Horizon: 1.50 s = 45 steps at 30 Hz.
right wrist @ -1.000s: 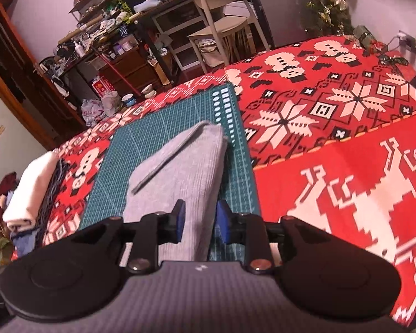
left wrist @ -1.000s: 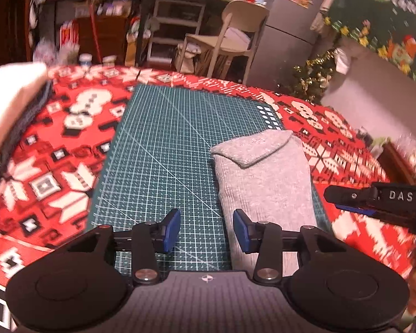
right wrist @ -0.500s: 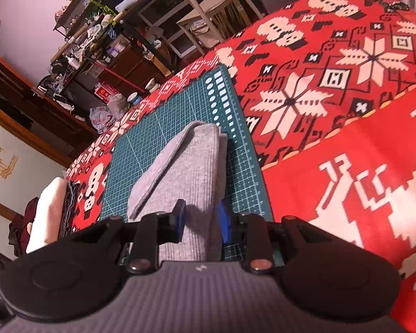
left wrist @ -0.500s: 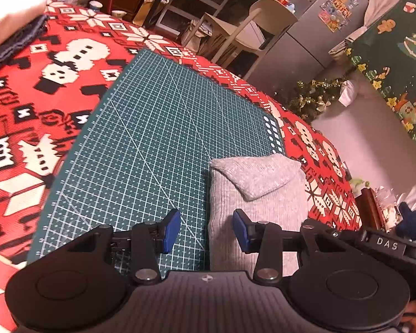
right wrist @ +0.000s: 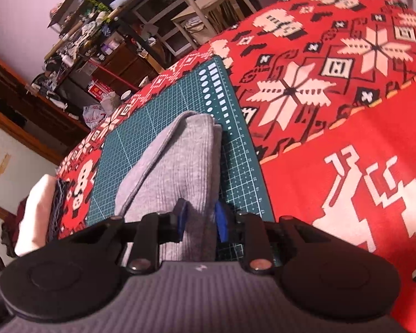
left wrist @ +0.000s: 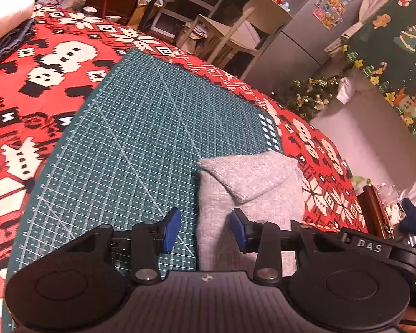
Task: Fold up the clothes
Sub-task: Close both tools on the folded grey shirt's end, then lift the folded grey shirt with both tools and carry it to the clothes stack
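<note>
The grey garment (left wrist: 252,194), folded into a narrow strip, lies along the right side of the green cutting mat (left wrist: 130,138) on the tabletop. Since a second ago both grippers have dropped onto its near end. The right gripper (right wrist: 199,220) is closing, its fingers now pinching a ridge of grey knit. The left gripper (left wrist: 205,229) is narrowing too, straddling the garment's left edge, though apparently not yet pressing it. A lift-and-fold toward the far end looks imminent.

Both tongs have dropped closer to the grey garment (right wrist: 177,172), the right tongs (right wrist: 199,220) closing on its near edge
</note>
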{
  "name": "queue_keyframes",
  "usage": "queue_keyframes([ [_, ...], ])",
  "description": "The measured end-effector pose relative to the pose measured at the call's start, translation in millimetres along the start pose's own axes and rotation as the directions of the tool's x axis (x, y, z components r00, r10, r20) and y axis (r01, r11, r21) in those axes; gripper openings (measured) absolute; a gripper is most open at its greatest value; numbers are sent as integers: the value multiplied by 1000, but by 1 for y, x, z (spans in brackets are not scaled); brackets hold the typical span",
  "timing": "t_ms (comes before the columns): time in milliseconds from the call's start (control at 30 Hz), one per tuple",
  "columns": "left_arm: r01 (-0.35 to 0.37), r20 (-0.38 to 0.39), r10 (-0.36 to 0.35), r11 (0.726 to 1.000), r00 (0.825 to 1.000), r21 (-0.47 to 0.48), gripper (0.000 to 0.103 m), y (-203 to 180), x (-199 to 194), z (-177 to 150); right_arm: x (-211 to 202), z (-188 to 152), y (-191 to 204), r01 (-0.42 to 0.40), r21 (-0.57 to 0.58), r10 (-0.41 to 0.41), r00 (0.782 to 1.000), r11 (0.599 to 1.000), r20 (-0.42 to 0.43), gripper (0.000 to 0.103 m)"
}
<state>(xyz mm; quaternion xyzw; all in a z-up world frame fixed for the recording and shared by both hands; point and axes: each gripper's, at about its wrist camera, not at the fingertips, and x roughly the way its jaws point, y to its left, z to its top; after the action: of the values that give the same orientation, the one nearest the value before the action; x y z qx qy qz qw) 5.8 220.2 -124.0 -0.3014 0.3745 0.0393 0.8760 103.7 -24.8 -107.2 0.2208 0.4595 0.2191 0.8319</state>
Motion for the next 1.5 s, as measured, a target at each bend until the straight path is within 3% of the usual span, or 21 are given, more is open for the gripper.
queue_keyframes([
  [100, 20, 0, -20, 1000, 1000, -16, 22, 0, 3, -1, -1, -1, 3, -9, -9, 9, 1000, 1000, 13, 11],
  [200, 2, 34, -3, 1000, 999, 13, 15, -7, -3, -2, -5, -3, 12, 7, -54, -5, 999, 999, 39, 9],
  [333, -14, 101, 10, 999, 995, 47, 14, -14, -19, -1, -18, -1, 25, -28, -74, 35, 996, 997, 85, 9],
  [667, -12, 218, 12, 1000, 976, 2, 14, -4, -81, 16, -54, -7, 87, -129, -216, 164, 974, 968, 155, 9],
  [933, -64, 325, 64, 998, 943, -11, 14, 30, -161, 49, -55, -16, 179, -229, -270, 278, 947, 935, 160, 9],
  [1200, -138, 371, 139, 990, 918, -29, 14, 100, -223, 115, -13, -23, 300, -340, -291, 386, 915, 894, 117, 9],
  [1500, -299, 334, 278, 954, 901, 10, 14, 169, -230, 181, 78, -40, 388, -409, -231, 428, 903, 883, 40, 9],
])
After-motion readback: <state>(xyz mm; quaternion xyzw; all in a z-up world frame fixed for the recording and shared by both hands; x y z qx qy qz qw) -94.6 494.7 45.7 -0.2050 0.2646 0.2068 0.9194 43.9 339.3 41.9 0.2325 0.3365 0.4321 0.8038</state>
